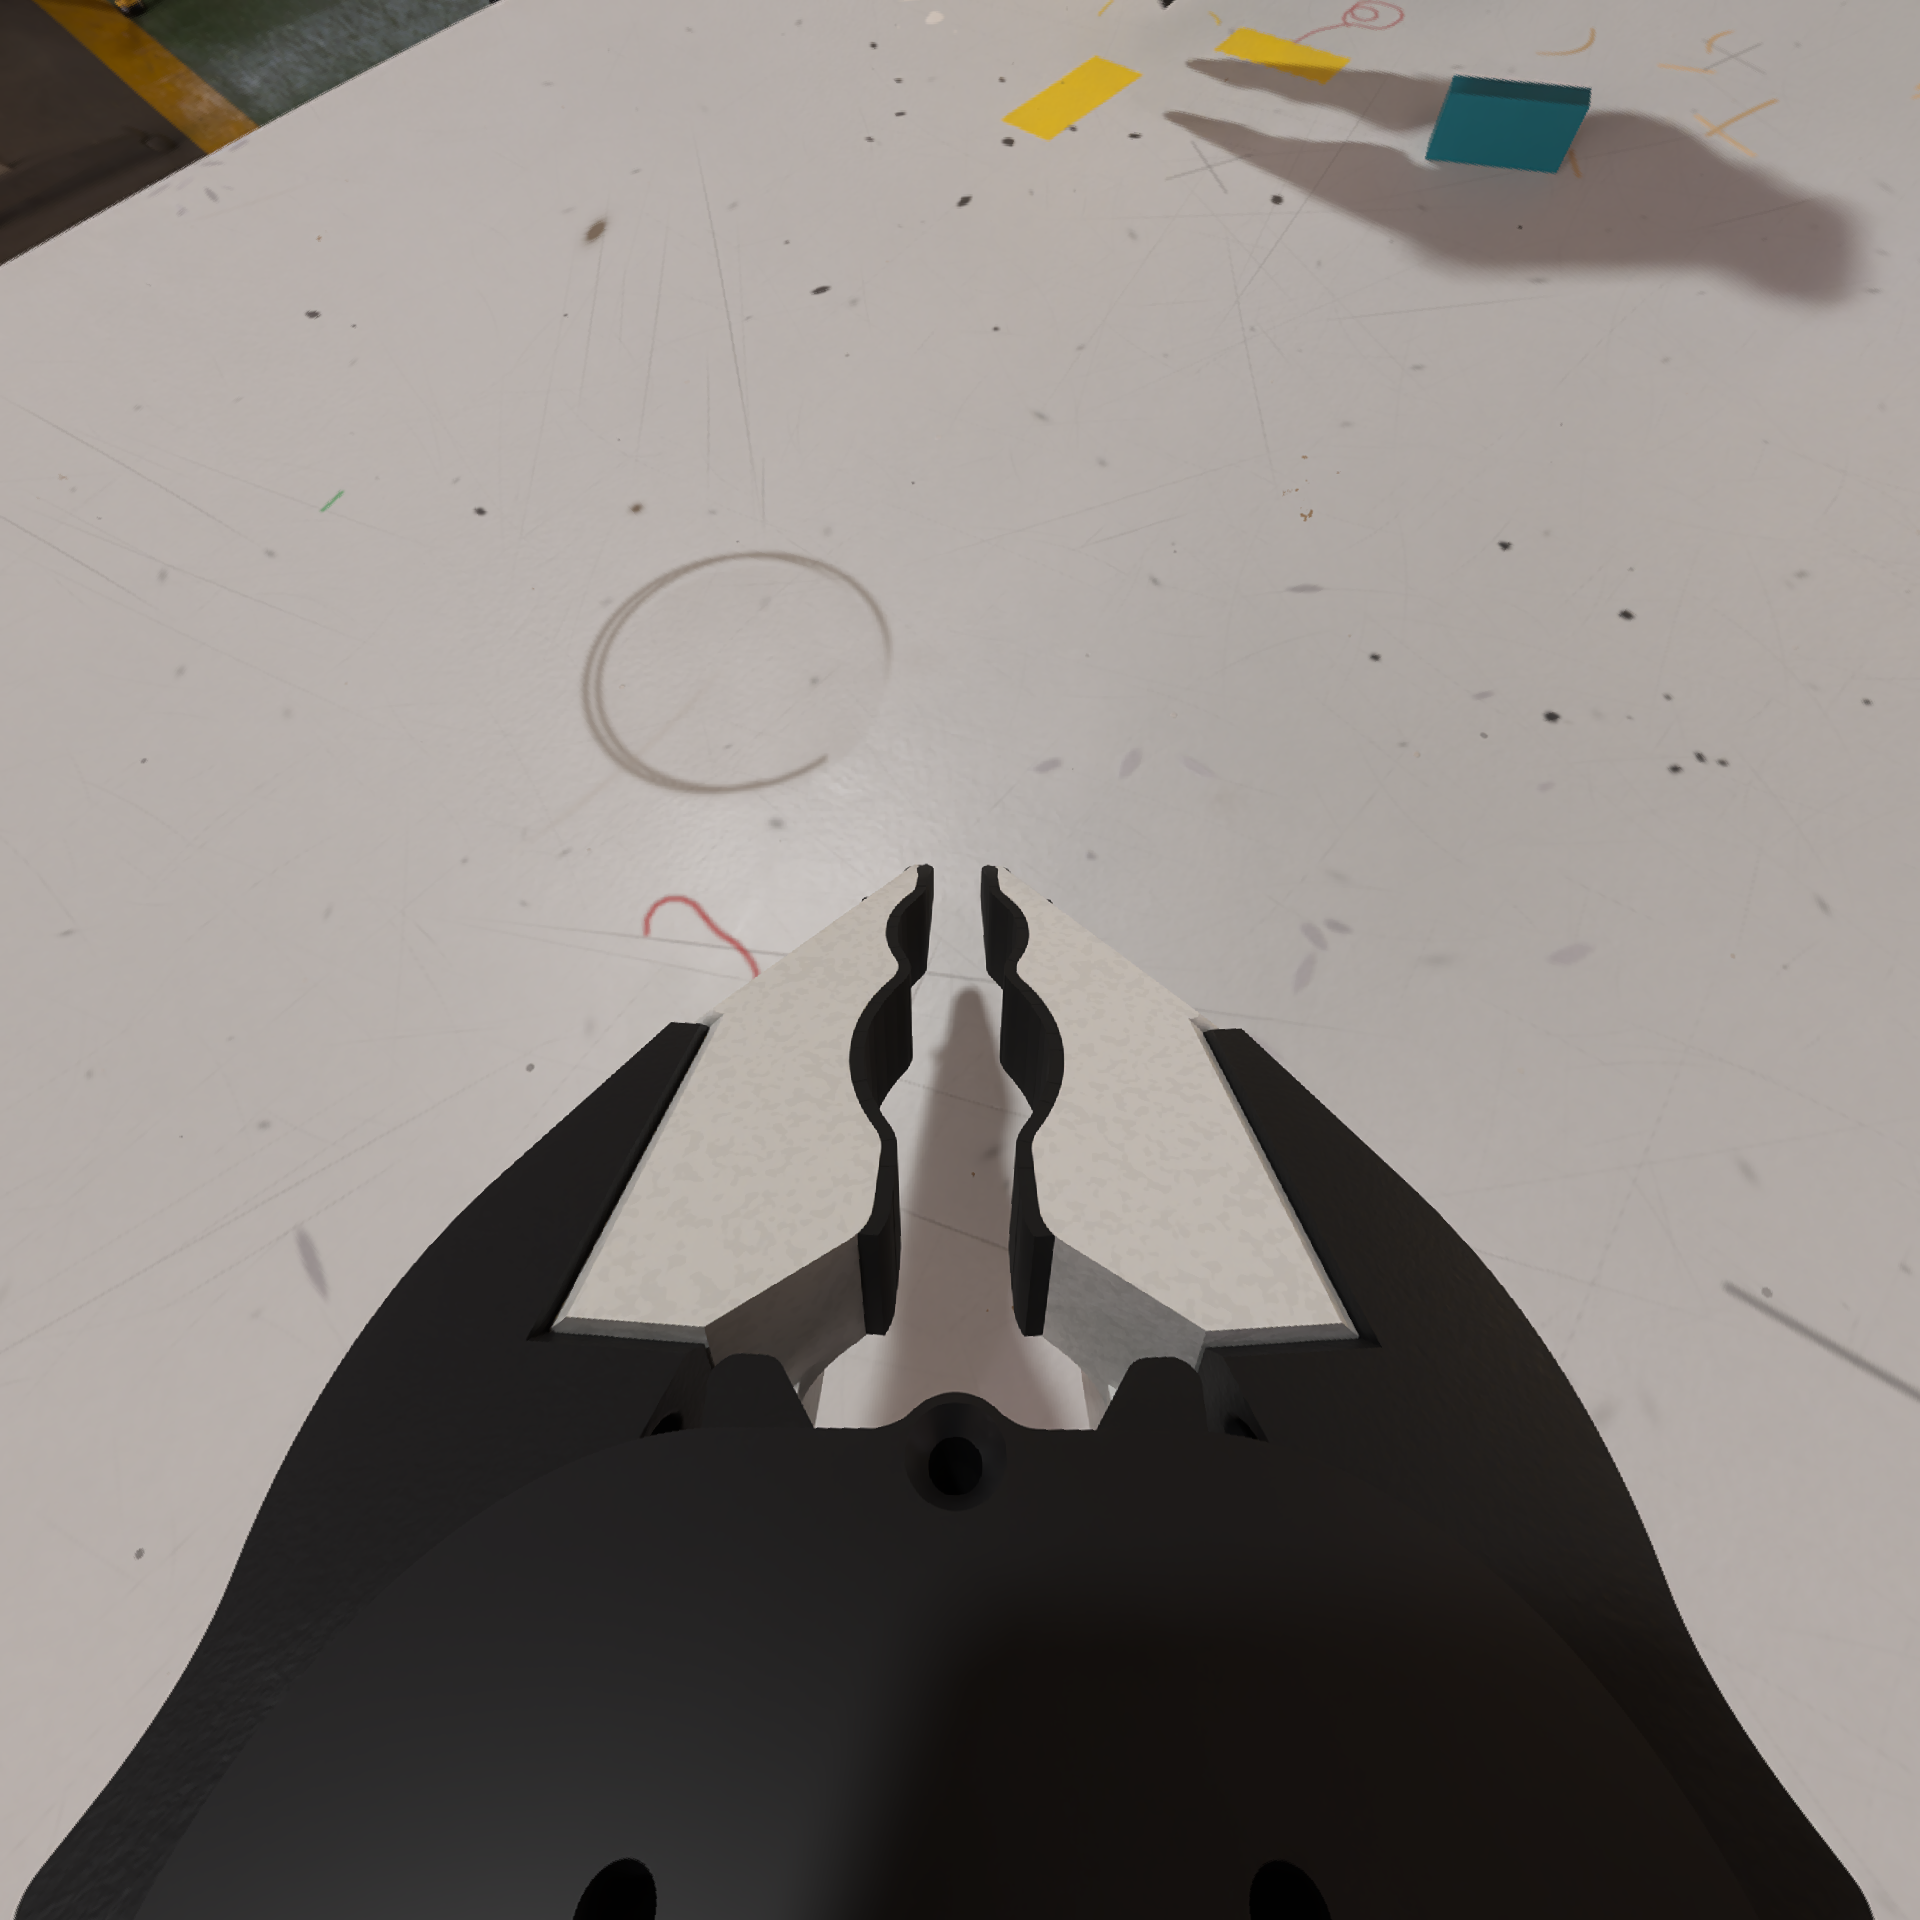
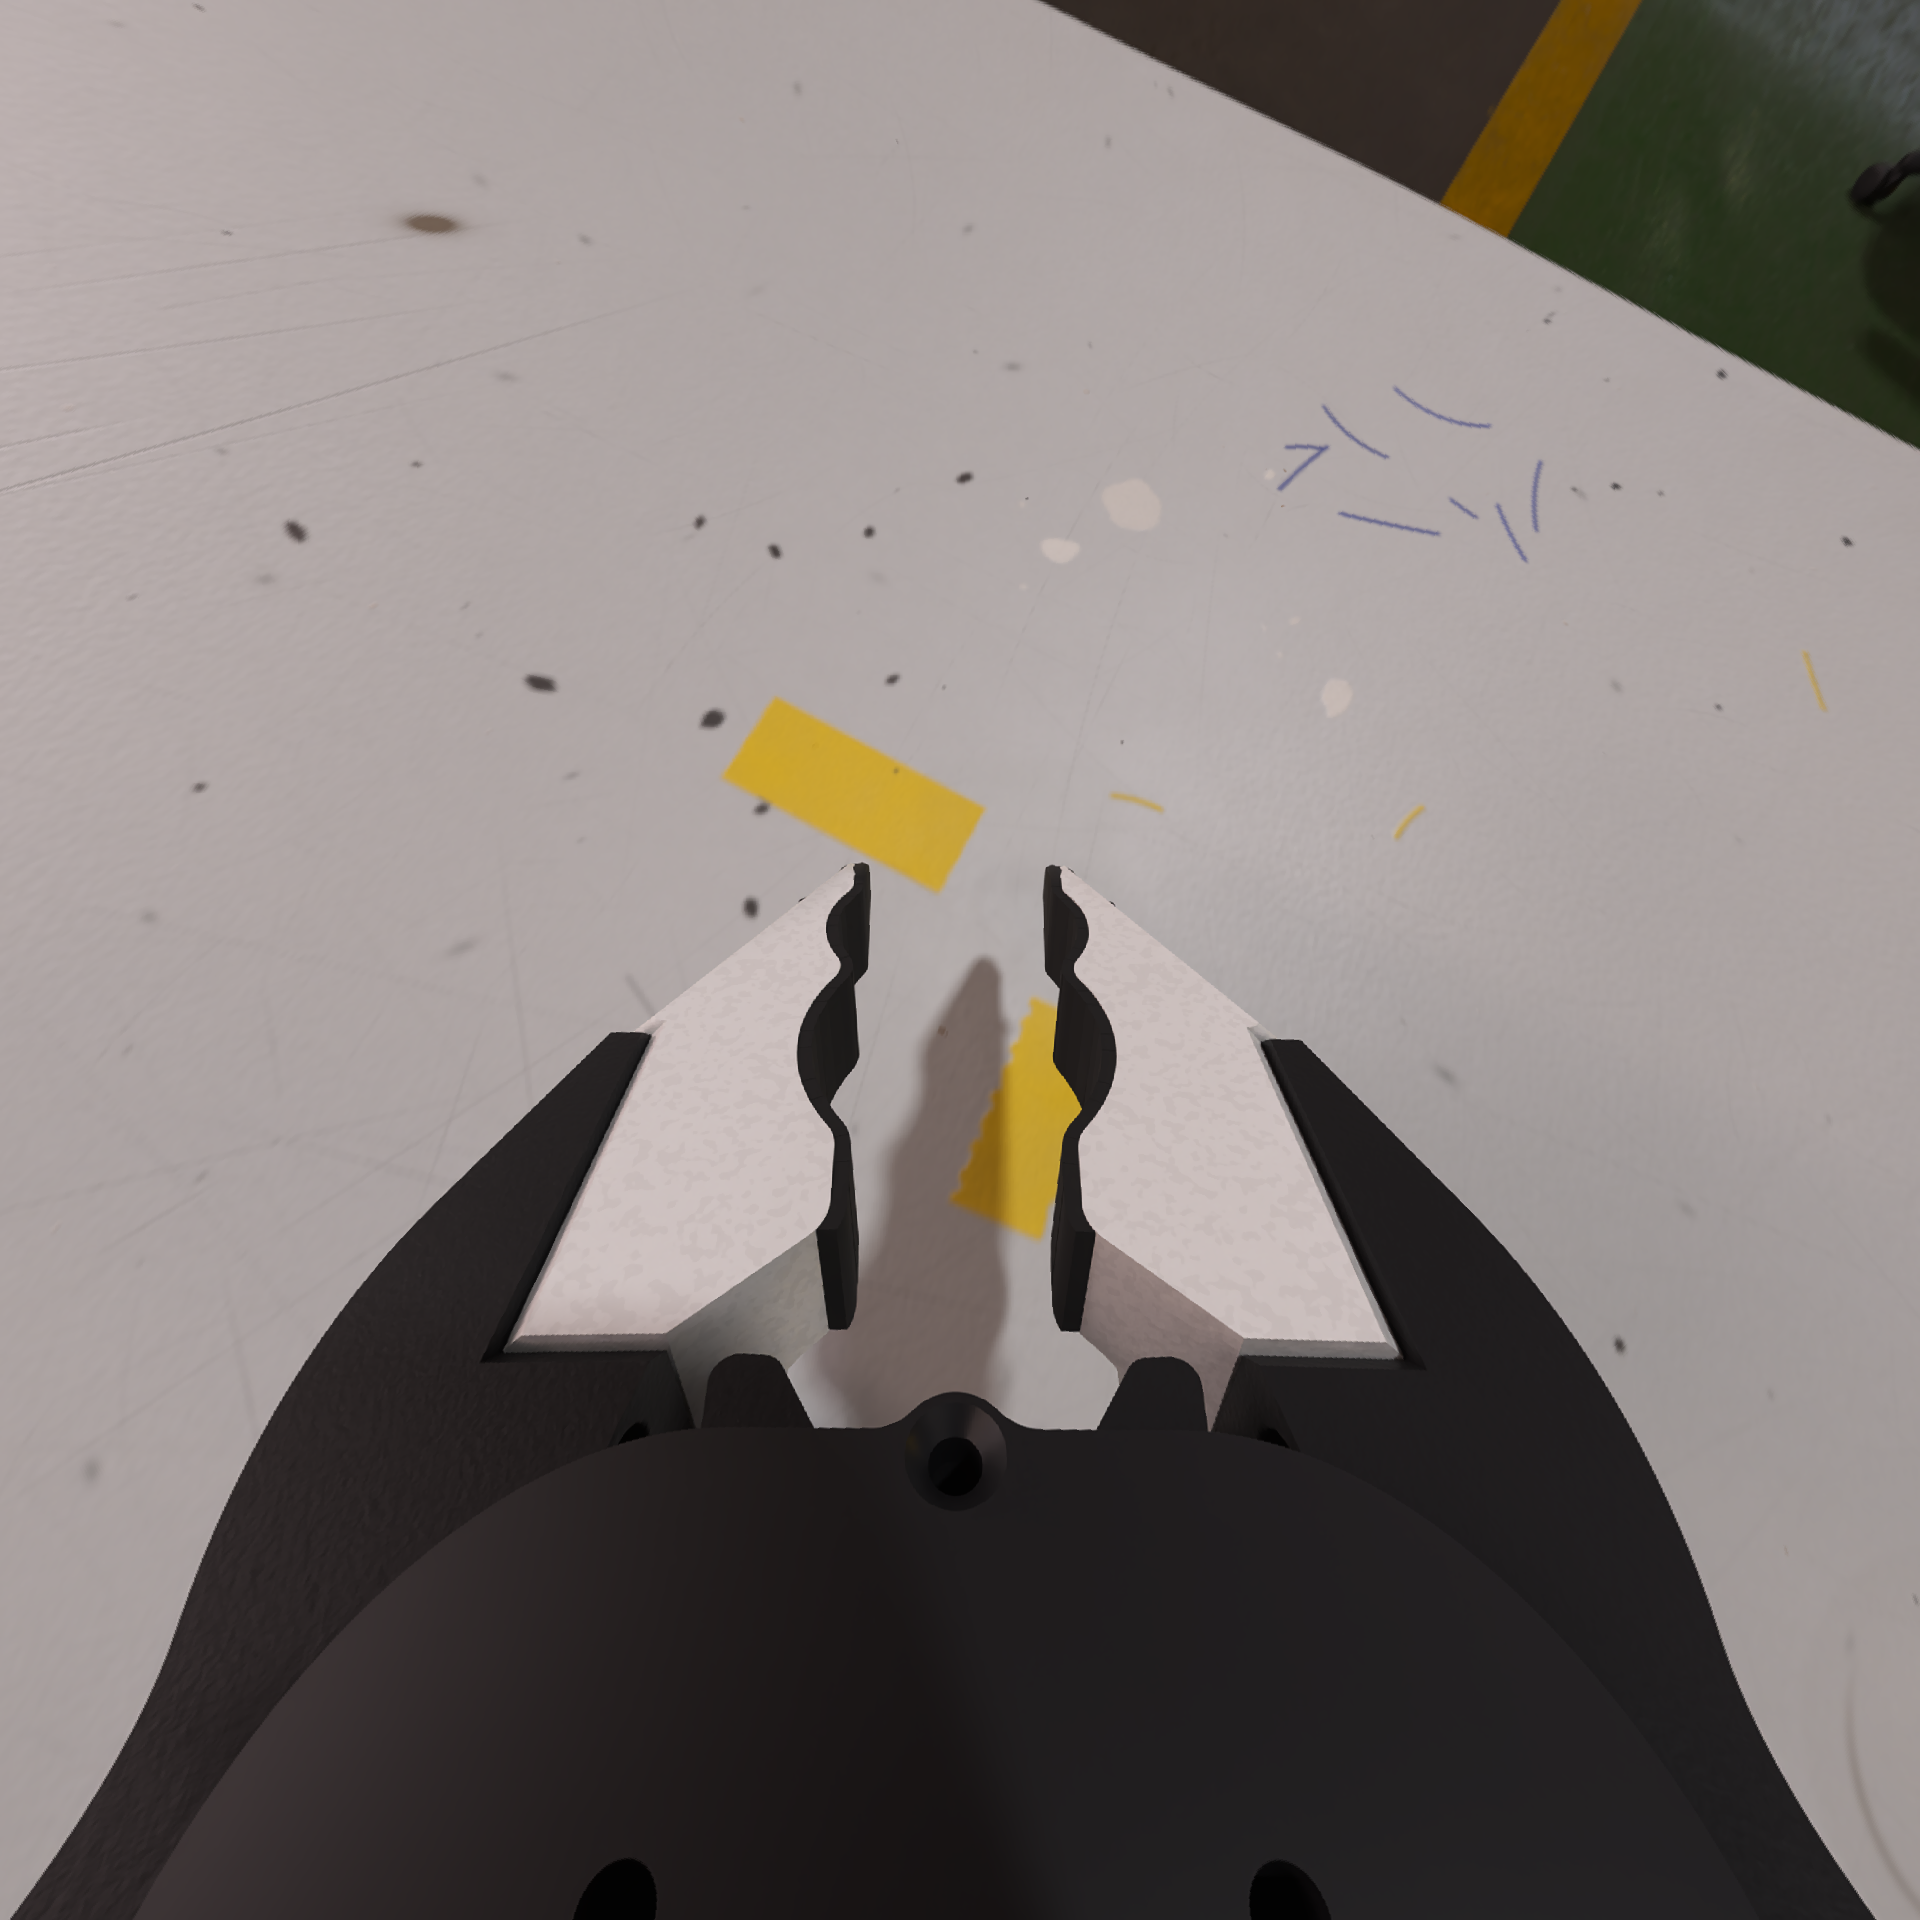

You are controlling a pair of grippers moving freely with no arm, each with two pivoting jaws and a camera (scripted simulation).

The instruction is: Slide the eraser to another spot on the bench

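Observation:
The eraser (image 1: 1507, 123) is a teal block lying flat on the white bench (image 1: 1039, 436), far ahead and to the right in the left wrist view. A gripper-shaped shadow (image 1: 1621, 223) lies on the bench beside and behind it. My left gripper (image 1: 957, 873) hovers low over the bench, far from the eraser, with its jaws almost together and nothing between them. My right gripper (image 2: 957, 871) is partly open and empty above the bench. The eraser does not show in the right wrist view.
Two yellow tape patches (image 1: 1070, 97) (image 1: 1280, 54) lie on the bench left of the eraser. In the right wrist view one patch (image 2: 852, 792) lies ahead of the fingertips and another (image 2: 1016, 1127) under the jaws. The bench edge (image 2: 1475, 223) runs at the upper right, with floor beyond.

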